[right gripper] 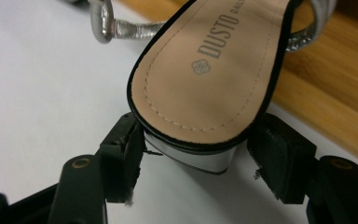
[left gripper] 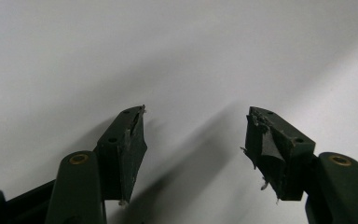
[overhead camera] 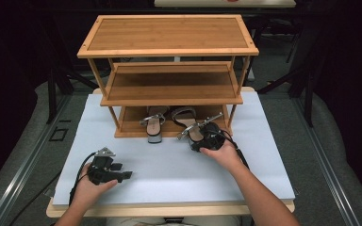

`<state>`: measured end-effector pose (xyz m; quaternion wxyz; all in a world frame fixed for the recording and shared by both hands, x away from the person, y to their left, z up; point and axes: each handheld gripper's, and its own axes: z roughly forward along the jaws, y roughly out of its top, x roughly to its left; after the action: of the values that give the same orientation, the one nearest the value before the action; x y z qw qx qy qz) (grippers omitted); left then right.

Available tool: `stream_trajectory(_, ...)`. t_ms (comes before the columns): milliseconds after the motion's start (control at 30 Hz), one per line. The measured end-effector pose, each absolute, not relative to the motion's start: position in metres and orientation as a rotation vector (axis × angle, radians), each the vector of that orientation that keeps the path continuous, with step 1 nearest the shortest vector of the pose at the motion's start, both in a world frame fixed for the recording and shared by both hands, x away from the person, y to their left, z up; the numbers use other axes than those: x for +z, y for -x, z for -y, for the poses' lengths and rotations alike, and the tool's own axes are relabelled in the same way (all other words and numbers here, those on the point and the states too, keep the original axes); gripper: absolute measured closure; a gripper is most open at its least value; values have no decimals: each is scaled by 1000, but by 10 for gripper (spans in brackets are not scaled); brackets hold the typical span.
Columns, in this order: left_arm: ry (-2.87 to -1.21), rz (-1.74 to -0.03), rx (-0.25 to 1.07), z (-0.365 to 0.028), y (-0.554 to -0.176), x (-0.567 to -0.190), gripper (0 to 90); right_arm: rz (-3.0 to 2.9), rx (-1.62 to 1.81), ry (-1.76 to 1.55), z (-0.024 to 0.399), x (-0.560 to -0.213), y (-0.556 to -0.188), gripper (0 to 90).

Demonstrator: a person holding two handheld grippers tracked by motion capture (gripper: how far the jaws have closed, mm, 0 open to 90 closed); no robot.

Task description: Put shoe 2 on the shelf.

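1. High view: A wooden shoe rack (overhead camera: 169, 75) stood at twelve o'clock on the white worktop (overhead camera: 169, 165). One silver sandal (overhead camera: 153, 123) lay on the bottom shelf (overhead camera: 132, 123), its heel hanging over the front edge. The second sandal (overhead camera: 191, 126) lay at its three o'clock, toe on the shelf and heel out over the worktop. The right claw (overhead camera: 201, 141) sat at that heel. The left claw (overhead camera: 120, 170) rested on the worktop at seven o'clock, well apart from both sandals.

2. Left gripper view: The left claw (left gripper: 193, 135) stood released, nothing between its jaws, bare worktop beneath.

3. Right gripper view: The heel of the second sandal (right gripper: 209, 70) lay between the jaws of the right claw (right gripper: 196, 140). The jaws flanked the heel block; the left pad (right gripper: 133, 144) looked to be at its edge, the right pad (right gripper: 272, 149) just beside it, so a firm grasp could not be confirmed.

4. Progress, as a judgement: one sandal seemed placed, and the second looked half onto the shelf. What remained was pushing it fully in beside its pair.
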<state>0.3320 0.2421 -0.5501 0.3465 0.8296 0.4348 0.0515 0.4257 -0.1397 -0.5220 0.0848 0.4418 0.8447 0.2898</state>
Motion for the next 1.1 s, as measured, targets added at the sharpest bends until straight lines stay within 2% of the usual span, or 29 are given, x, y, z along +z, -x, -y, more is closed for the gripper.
stream_trajectory(367, -2154, -1126, 135, -242, -332, -550, 373, -2471, 800, -1375, 113, -529, -420, 367)
stream_trajectory(533, -2152, -1124, 131, -242, -333, -550, 373, -2437, 917, -1443, 111, -519, -425, 369)
stream_trajectory(1100, -2154, -1117, 131, -239, -336, -550, 373, -2348, 884, -1489, 92, -522, -451, 372)
